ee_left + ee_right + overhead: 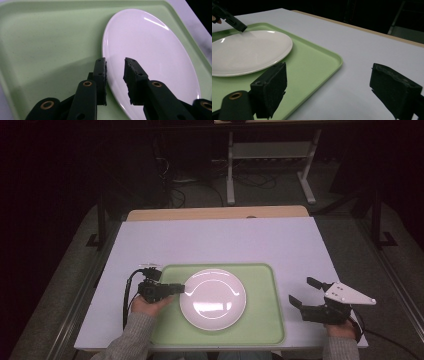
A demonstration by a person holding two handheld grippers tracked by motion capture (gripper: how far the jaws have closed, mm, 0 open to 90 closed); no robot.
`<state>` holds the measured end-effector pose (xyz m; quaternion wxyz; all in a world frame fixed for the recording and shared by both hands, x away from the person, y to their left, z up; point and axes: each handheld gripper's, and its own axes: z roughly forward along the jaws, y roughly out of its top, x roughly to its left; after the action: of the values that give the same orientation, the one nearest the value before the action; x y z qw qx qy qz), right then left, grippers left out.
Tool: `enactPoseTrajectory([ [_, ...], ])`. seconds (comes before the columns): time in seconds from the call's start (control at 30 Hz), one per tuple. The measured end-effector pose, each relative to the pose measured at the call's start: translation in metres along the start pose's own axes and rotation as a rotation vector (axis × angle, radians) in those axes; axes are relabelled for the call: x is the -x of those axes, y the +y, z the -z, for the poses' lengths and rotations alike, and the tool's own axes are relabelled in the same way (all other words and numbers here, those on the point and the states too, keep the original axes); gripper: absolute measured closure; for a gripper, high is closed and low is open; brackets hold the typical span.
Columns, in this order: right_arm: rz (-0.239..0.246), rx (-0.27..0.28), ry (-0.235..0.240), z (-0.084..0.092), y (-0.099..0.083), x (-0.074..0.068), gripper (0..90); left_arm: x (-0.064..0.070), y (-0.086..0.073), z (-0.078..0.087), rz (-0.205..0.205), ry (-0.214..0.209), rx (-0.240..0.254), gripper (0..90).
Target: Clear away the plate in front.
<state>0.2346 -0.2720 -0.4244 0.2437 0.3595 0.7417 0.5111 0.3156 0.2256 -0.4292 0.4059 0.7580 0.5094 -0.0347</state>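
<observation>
Black jaws of the left gripper [115,68] stand narrowly apart astride the rim of the white plate [213,298] on the green tray [260,320], probably for gripping, while the right gripper [306,293] waits wide open beside the tray.

Count: one round white ceramic plate [213,298], centred on one pale green rectangular plastic tray [260,275] at the white table's [220,237] near edge. Two black two-jaw grippers.

A round, glossy white plate [213,299] lies flat and empty in the middle of the green tray [260,275].
</observation>
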Motion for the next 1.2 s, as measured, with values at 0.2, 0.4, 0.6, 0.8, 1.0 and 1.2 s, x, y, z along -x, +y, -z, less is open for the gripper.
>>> enactPoseTrajectory([
  [0.2, -0.001, -0.002, 0.000, 0.000, 0.000, 0.001, 13.2, 0.001, 0.001, 0.002, -0.031, 0.002, 0.004, 68.7],
  [0.4, -0.002, -0.004, 0.000, 0.000, -0.001, 0.001, 13.3, 0.005, 0.003, 0.005, -0.061, 0.019, 0.019, 66.9],
  [0.6, -0.003, -0.006, -0.002, 0.000, -0.001, 0.001, 13.3, 0.009, 0.005, 0.008, -0.114, 0.021, 0.036, 63.8],
  [0.8, -0.005, -0.008, -0.002, 0.000, -0.001, 0.001, 13.3, 0.013, 0.004, 0.011, -0.165, 0.032, 0.056, 60.7],
  [1.0, -0.002, -0.011, -0.003, 0.000, -0.001, 0.001, 13.2, 0.017, 0.002, 0.015, -0.211, 0.033, 0.079, 56.9],
  [1.2, -0.006, -0.013, -0.005, 0.000, -0.002, 0.001, 13.3, 0.019, 0.003, 0.022, -0.256, 0.047, 0.098, 52.4],
])
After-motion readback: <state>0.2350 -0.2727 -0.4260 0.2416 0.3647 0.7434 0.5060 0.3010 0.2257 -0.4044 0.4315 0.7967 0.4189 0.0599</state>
